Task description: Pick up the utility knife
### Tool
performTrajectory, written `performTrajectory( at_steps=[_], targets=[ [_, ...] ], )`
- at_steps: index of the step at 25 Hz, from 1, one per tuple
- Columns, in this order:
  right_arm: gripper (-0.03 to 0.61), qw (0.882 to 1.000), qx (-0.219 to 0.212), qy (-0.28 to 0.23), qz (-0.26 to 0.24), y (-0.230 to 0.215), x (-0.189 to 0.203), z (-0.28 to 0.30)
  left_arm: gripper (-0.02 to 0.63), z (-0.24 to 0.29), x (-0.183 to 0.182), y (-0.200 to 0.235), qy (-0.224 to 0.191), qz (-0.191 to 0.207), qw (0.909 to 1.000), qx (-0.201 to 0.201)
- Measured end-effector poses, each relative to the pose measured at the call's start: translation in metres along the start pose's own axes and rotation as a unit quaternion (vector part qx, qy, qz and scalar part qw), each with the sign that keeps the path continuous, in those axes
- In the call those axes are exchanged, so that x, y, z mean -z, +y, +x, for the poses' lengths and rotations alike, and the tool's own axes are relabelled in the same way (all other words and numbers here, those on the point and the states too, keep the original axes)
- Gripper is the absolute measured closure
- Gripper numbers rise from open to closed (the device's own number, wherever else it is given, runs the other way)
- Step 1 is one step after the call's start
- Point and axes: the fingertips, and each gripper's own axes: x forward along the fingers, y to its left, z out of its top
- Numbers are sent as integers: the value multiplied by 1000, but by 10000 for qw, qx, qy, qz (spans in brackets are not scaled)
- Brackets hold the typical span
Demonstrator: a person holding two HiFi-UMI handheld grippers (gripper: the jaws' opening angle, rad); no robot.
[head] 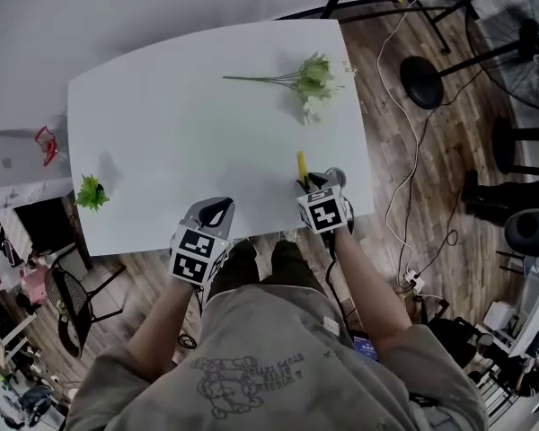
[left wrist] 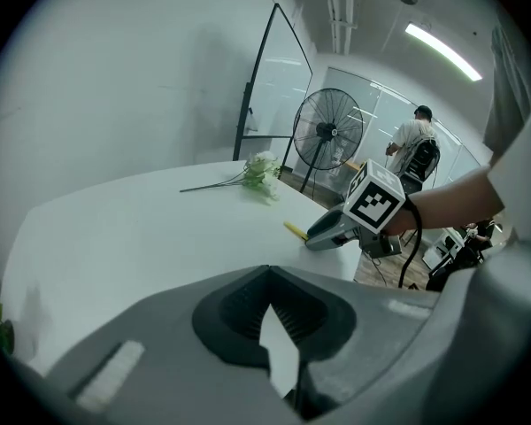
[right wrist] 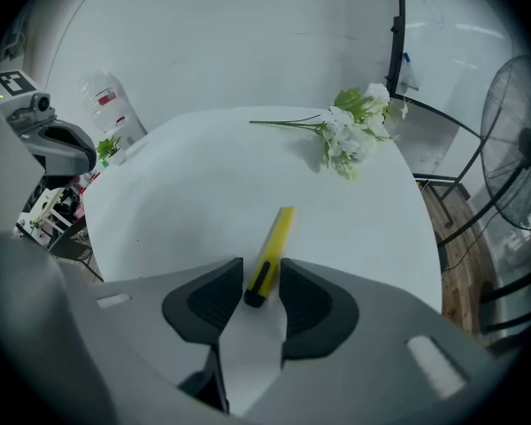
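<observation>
Head view. You stand at the near edge of the white, round-cornered bench [head: 189, 133] with a tool in each hand. Your right tool [head: 313, 185] tips steeply down over the slim yellow plastic utility knife [head: 301, 163]. The knife lies flat near the bench's right near corner, its far end showing beyond the tool. Your left tool [head: 217, 210] hovers at the bench edge, well apart from the knife. A spray of white-and-green artificial flowers [head: 310, 79] lies toward the far side, and a small green potted plant [head: 92, 193] stands at the left edge; neither is involved.

Left gripper view. The left tool's jaws meet at their tips and carry nothing; only bare bench shows past them.

Right gripper view. The utility knife's black near end lies between the two dark pads of the right tool, and its yellow body runs away from you toward the flowers. The jaws stand part-way apart, close on either side of the knife, with a sliver of bench showing at the left pad. The tool is released, not clamped, and the knife rests on the bench.

Step in hand: the grasp, judged to be at the point of closing. Next, bring the pads squarely together on the black end, then lift straight up. The grip sits far from the knife's middle, so expect the yellow end to droop.
</observation>
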Motion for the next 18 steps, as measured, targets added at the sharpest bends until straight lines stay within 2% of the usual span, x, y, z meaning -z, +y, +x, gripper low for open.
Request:
performTrajectory(
  at_steps=[5, 7, 11, 18],
  targets=[
    [434, 9997, 26, -57, -218, 0, -5, 1, 614, 1, 4, -6, 36, -32, 10000, 63],
    [484, 9995, -28, 49, -295, 2, -4, 1, 614, -1, 3, -13, 41, 33, 9999, 122],
    [488, 9992, -110, 202, -332, 8, -3, -2, 614, -10, -2, -21, -34, 115, 9999, 108],
    [488, 9992, -31, -364, -167, 1, -39, -34, 614, -30, -29, -1, -440, 33, 9987, -252]
  ],
)
